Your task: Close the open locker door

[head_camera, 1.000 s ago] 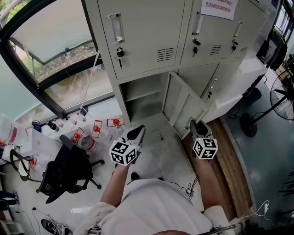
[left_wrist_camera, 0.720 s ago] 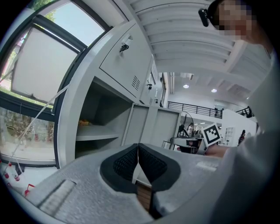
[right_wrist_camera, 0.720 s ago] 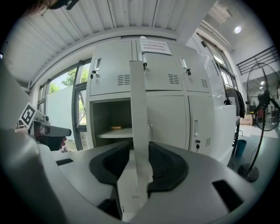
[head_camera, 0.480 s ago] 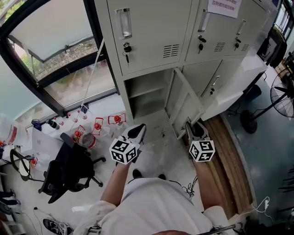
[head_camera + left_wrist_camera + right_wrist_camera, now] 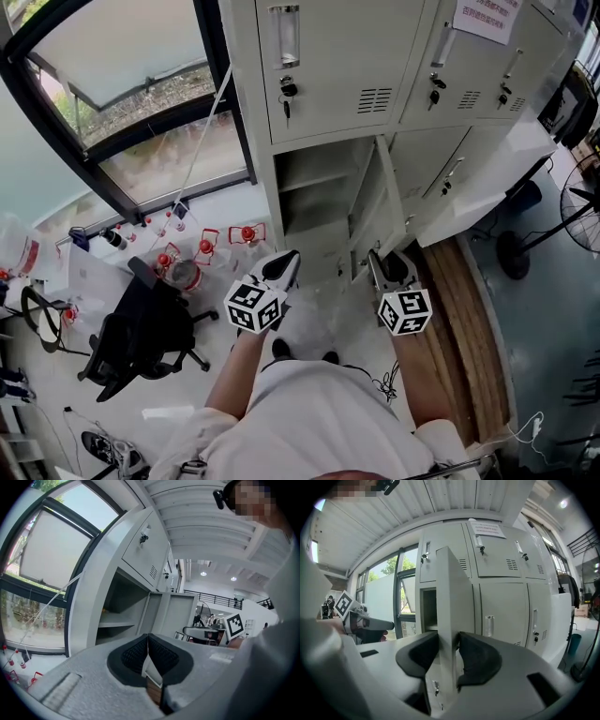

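The open locker door (image 5: 386, 202) belongs to the lower left compartment (image 5: 319, 192) of the grey locker bank and stands out almost edge-on toward me. My right gripper (image 5: 388, 265) is at the door's free edge. In the right gripper view the door edge (image 5: 449, 588) runs up between the two dark pads (image 5: 480, 658), which close on it from both sides. My left gripper (image 5: 281, 270) hovers in front of the compartment with its jaws shut together and nothing in them (image 5: 148, 641). A shelf shows inside the compartment.
A black office chair (image 5: 141, 333) stands at the left, with several red-capped bottles (image 5: 206, 248) on the floor by the window (image 5: 122, 84). At the right are a white counter (image 5: 487, 173), a strip of wooden floor (image 5: 469, 319) and a fan (image 5: 586, 202). A cable (image 5: 384, 384) lies by my feet.
The door has swung left toward the compartment, from showing its inner face to nearly edge-on. My right gripper moved left with it. The left gripper stayed where it was.
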The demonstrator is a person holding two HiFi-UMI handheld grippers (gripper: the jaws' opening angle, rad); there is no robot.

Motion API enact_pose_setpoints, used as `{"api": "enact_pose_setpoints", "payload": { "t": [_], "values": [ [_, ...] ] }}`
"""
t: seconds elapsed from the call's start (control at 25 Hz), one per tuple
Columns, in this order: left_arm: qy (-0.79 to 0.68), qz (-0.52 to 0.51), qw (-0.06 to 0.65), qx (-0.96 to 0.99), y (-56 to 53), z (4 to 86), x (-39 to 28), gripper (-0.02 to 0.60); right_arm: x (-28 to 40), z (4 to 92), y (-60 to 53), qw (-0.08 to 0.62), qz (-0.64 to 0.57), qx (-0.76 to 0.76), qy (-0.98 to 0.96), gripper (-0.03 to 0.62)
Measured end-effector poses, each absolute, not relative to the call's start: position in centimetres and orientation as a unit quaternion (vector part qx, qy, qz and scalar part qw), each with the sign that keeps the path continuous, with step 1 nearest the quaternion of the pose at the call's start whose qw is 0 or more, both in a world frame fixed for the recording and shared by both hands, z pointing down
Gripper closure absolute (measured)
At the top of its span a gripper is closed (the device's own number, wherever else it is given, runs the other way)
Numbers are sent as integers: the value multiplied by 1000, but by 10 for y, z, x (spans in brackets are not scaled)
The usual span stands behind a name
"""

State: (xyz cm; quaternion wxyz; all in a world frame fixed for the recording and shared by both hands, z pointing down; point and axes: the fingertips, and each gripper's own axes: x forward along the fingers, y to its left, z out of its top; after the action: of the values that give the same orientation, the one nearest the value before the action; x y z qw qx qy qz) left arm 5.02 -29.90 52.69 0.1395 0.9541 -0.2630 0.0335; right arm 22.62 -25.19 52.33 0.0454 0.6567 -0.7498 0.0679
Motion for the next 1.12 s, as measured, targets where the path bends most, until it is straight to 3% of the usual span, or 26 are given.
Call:
{"api": "enact_pose_setpoints", "payload": {
  "t": [1.12],
  "values": [
    [-350,19,140,926,-322,526,-29,566,115,524,-326,55,54,554,-829,441]
  ]
}}
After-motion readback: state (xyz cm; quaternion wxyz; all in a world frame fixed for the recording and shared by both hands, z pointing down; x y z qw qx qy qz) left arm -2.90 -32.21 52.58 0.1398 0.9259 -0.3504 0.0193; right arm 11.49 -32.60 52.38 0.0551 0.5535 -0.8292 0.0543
